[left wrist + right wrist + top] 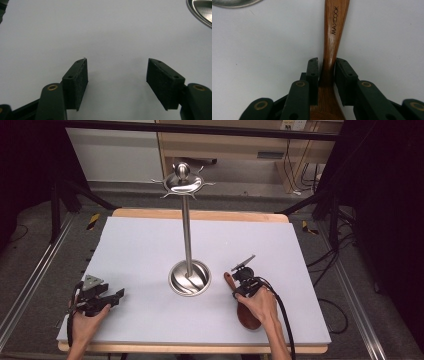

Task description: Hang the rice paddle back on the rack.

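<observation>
While my right gripper (pixel 326 67) pinches the wooden spoon (pixel 333 37) at its neck, the spoon lies flat, handle pointing away, bowl toward me, right of the steel stand (pixel 189 276). My left gripper (pixel 117 82) gapes, empty. White worktop (pixel 140 250); grey floor (pixel 30 235).

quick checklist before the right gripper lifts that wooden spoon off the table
1. Right gripper jaws sit on both sides of the brown wooden spoon at its narrow neck: ok.
2. Both pads firmly pressing the wood: cannot tell, a slight gap seems to show beside one.
3. Spoon lying flat on the white table mat: ok.
4. Tall steel hanging stand with round base apart from the spoon handle: ok.
5. Left gripper open, nothing between its jaws, resting away near the mat's left edge: ok.
6. Hooks at the stand's top free of utensils: ok.
</observation>
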A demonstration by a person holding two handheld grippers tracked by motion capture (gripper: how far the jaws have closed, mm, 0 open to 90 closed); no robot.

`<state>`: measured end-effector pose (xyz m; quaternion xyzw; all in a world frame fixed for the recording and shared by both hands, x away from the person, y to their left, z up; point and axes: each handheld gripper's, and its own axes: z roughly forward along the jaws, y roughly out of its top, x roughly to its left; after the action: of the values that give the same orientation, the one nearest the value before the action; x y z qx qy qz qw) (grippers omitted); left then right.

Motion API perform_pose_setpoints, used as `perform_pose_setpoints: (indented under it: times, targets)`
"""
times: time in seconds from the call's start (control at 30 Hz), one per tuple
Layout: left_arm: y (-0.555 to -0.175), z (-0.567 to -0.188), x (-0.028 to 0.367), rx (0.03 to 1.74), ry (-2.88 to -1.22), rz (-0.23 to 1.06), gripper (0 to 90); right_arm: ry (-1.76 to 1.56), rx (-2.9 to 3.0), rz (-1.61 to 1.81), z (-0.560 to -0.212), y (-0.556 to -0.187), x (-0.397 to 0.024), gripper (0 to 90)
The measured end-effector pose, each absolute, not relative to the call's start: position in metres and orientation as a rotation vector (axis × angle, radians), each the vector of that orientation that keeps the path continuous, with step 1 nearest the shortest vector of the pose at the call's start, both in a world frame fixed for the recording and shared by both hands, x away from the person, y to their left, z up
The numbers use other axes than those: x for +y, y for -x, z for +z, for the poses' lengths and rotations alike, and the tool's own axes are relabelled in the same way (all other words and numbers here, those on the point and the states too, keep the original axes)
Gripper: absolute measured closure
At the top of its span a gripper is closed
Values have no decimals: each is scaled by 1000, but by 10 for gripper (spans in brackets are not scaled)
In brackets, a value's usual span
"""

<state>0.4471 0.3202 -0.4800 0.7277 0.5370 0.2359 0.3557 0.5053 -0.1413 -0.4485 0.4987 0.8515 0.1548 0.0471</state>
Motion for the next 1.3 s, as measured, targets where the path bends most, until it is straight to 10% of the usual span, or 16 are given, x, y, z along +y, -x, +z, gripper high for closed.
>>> perform_pose_setpoints:
  times: [1.3]
  targets:
    - [-448, -481, 319, 1389, -1888, 601, 332, -1505, 2594, 516, -429, -498, -155, 781]
